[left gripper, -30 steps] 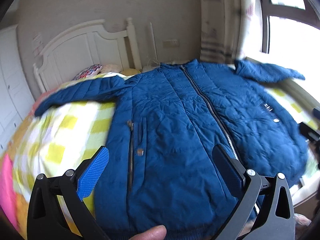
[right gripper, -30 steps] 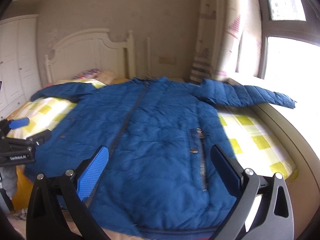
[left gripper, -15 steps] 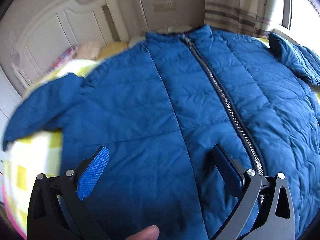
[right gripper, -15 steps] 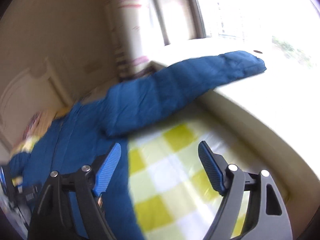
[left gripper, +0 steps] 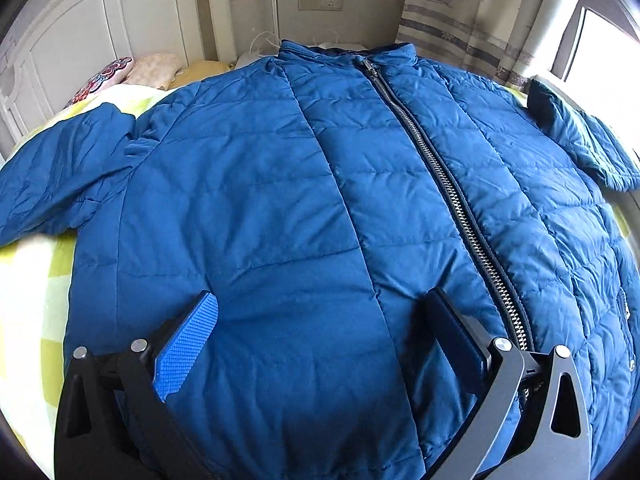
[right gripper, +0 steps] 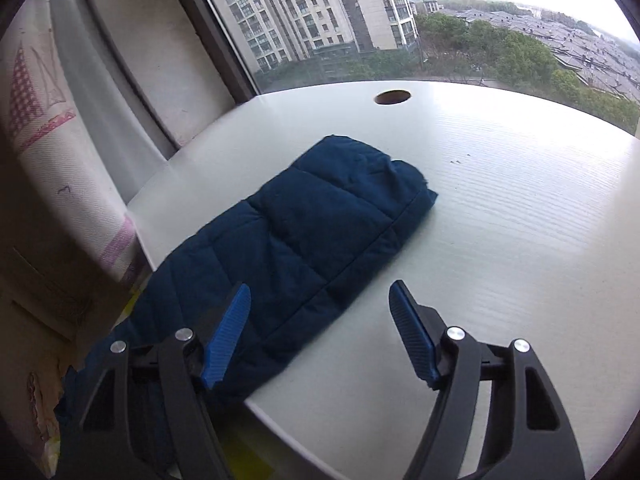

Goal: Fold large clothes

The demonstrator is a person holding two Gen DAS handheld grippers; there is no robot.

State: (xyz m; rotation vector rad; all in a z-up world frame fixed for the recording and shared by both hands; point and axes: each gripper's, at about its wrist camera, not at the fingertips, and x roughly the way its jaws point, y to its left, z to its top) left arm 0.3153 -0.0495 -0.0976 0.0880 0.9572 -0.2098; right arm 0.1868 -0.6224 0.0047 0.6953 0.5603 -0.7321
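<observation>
Left gripper (left gripper: pixel 320 316) jaws wide, empty over jacket (left gripper: pixel 280 200); right gripper (right gripper: pixel 320 300) jaws closing (nothing gripped) above sleeve (right gripper: pixel 320 224).

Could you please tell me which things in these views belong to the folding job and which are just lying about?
Job:
- jacket
- its sleeve on the sill
- left tool, open
- right tool, closing, nothing gripped yet

Lying about:
- pillows
- headboard
- curtain
- wall socket
</observation>
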